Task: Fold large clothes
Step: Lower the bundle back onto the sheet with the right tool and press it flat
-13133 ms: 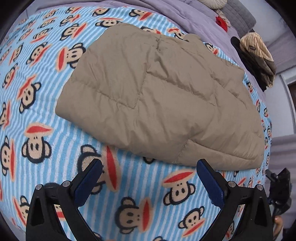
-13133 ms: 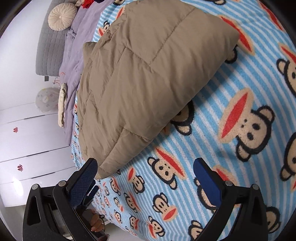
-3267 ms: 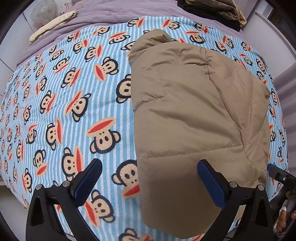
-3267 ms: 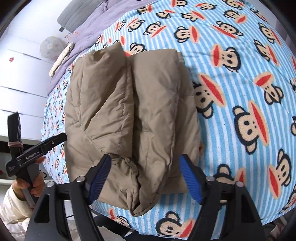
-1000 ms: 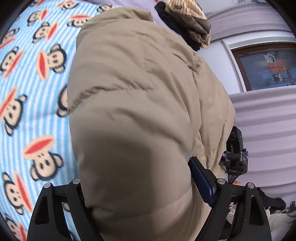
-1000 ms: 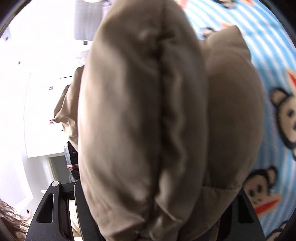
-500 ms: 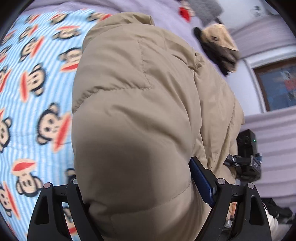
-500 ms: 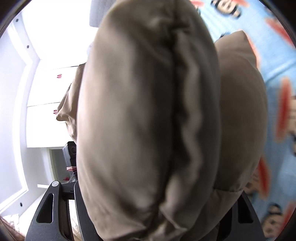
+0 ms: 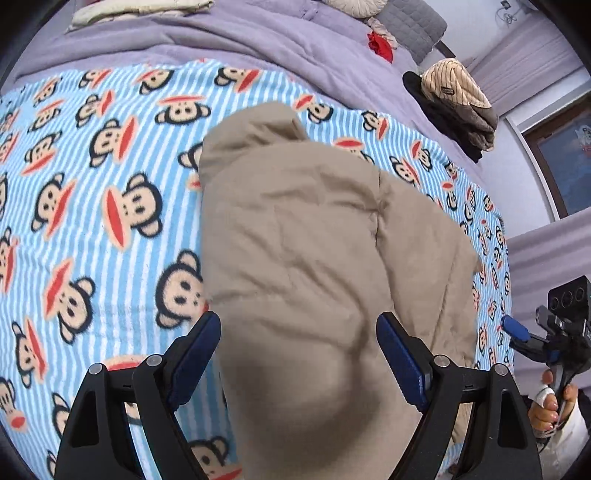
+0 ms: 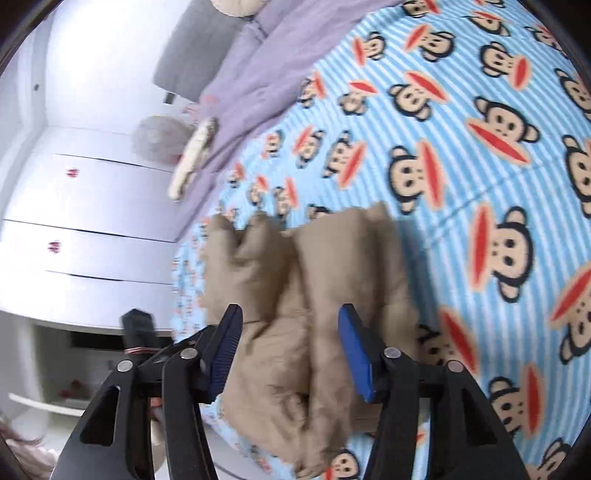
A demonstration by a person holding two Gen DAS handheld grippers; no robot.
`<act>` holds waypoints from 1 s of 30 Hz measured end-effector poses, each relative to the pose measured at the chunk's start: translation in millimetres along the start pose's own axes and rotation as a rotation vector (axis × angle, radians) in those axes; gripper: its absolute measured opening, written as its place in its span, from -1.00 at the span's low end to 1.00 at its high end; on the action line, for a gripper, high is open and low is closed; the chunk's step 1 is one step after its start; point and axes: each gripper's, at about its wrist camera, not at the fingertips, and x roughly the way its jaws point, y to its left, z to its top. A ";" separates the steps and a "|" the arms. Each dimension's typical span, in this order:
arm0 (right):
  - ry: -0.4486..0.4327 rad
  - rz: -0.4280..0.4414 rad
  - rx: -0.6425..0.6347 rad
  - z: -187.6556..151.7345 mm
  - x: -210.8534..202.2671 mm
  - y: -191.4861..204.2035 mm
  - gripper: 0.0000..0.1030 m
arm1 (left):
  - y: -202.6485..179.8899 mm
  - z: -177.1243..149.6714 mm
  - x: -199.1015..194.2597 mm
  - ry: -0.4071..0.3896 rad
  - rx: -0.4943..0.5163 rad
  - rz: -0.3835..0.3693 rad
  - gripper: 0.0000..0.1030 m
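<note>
A folded tan puffer jacket (image 9: pixel 317 266) lies on the blue striped monkey-print blanket (image 9: pixel 92 206). My left gripper (image 9: pixel 297 354) is open, its blue pads either side of the jacket's near end without gripping it. In the right wrist view the jacket (image 10: pixel 314 295) shows as a thick folded bundle at the blanket's (image 10: pixel 480 147) near edge. My right gripper (image 10: pixel 291 350) is open, its pads standing apart over the bundle's near end. The right gripper also shows at the far right of the left wrist view (image 9: pixel 554 332).
A purple duvet (image 9: pixel 221 40) covers the bed's far part. A stack of dark and striped clothes (image 9: pixel 458 103) sits at its far right, and a red item (image 9: pixel 380 44) lies near a grey cushion (image 9: pixel 413 26). White drawers (image 10: pixel 85 229) stand left of the bed.
Both grippers held the jacket lifted half a second ago. Now the jacket lies on the blanket and both grippers have opened and drawn back from it.
</note>
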 end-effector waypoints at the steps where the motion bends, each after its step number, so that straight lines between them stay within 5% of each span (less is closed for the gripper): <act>1: 0.037 0.030 -0.012 -0.6 15.1 10.1 0.09 | -0.9 8.0 -0.6 -0.012 0.008 0.012 0.70; 5: 0.113 -0.111 -0.018 9.3 69.7 7.6 0.09 | -16.2 40.0 6.3 -0.049 0.037 0.028 0.70; 9: 0.167 -0.046 0.057 12.9 91.1 -28.1 0.05 | -40.7 56.1 32.1 -0.025 0.117 0.132 0.70; 10: 0.180 -0.052 0.028 12.9 92.2 -25.0 -0.12 | -45.9 58.8 41.7 -0.013 0.130 0.161 0.70; 11: 0.201 -0.097 -0.015 15.8 98.1 -18.2 -0.79 | -51.5 60.9 50.5 -0.003 0.140 0.184 0.70; 14: 0.197 -0.265 -0.117 10.4 96.0 -6.7 -0.89 | -68.3 65.2 75.2 0.014 0.179 0.235 0.70; 18: 0.223 -0.435 -0.128 -1.6 83.3 -41.2 -0.92 | -102.4 61.0 104.3 0.044 0.292 0.292 0.70; 24: 0.179 -0.417 -0.014 -19.9 55.1 -67.3 -0.92 | -115.9 53.1 120.9 0.051 0.364 0.361 0.70; 30: 0.054 -0.297 -0.160 -28.3 16.3 -7.3 -0.91 | -114.3 53.8 119.7 0.052 0.361 0.360 0.70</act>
